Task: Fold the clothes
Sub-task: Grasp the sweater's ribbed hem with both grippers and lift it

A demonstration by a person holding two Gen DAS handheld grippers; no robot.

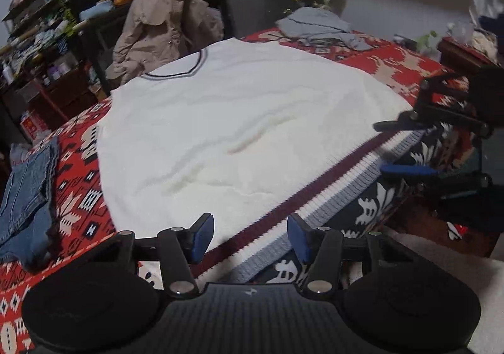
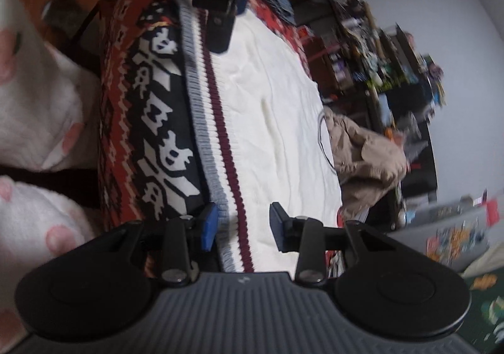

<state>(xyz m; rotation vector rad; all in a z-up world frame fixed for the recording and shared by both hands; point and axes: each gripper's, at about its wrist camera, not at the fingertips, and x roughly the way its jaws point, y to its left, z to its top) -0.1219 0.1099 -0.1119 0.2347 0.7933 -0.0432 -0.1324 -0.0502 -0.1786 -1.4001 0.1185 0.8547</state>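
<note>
White sweater [image 1: 239, 120] lies flat on bed, on red patterned blanket [image 1: 78, 206], neckline at far side, striped ribbed hem [image 1: 315, 199] along near edge.

Left claw [image 1: 250, 235] released, pads apart, hem stripe passing between them, pads not pressing it.

Right claw [image 2: 242, 226] also released, jaws parted, hem [image 2: 217, 120] running forward from between its pads; same claw appears right of left claw [image 1: 406, 147].

Jeans [image 1: 25, 193] lie well left of left claw. Grey garment [image 1: 318, 26] far behind sweater. Beige jacket [image 1: 157, 26] beyond neckline.
</note>
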